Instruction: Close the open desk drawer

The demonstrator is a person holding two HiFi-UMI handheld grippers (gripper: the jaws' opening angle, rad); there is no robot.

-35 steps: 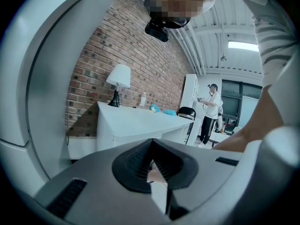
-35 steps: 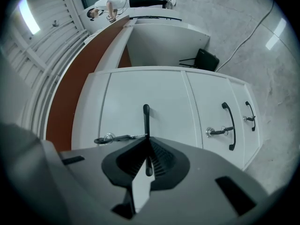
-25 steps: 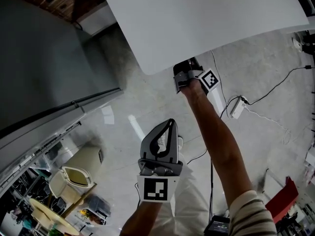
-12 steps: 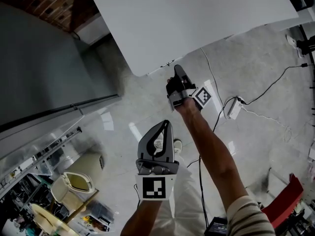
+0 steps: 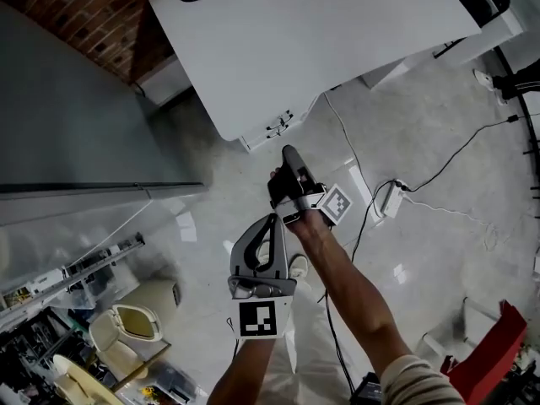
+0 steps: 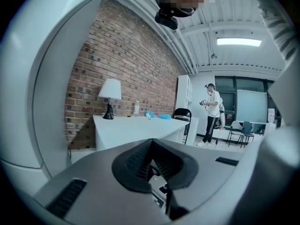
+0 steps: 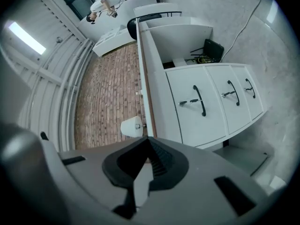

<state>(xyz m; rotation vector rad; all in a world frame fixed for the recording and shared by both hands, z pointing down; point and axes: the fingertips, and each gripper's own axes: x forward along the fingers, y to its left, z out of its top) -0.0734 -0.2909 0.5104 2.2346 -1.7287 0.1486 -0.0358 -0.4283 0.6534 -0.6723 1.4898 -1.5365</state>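
The white desk (image 5: 321, 32) fills the top of the head view, its drawer stack (image 5: 277, 128) at the near corner. In the right gripper view the three drawer fronts (image 7: 213, 104) with black handles (image 7: 200, 100) sit flush in a row, none sticking out. My right gripper (image 5: 289, 152) hangs in the air just short of those drawers, jaws shut and empty; its tips (image 7: 145, 146) point toward the desk's side. My left gripper (image 5: 272, 219) is lower and nearer to me, also shut with nothing in it, and its tips (image 6: 152, 144) face the desk (image 6: 136, 128).
A grey partition (image 5: 76, 125) stands to the left. Cables and a power strip (image 5: 390, 199) lie on the concrete floor at the right. A bin (image 5: 122, 327) sits lower left, a red object (image 5: 498, 340) lower right. A lamp (image 6: 109, 97) stands on the desk; a person (image 6: 212, 114) stands far off.
The right gripper has drawn back from under the desk edge and risen, now clear of the drawers. The left gripper has lifted a little. The drawer fronts have come into view.
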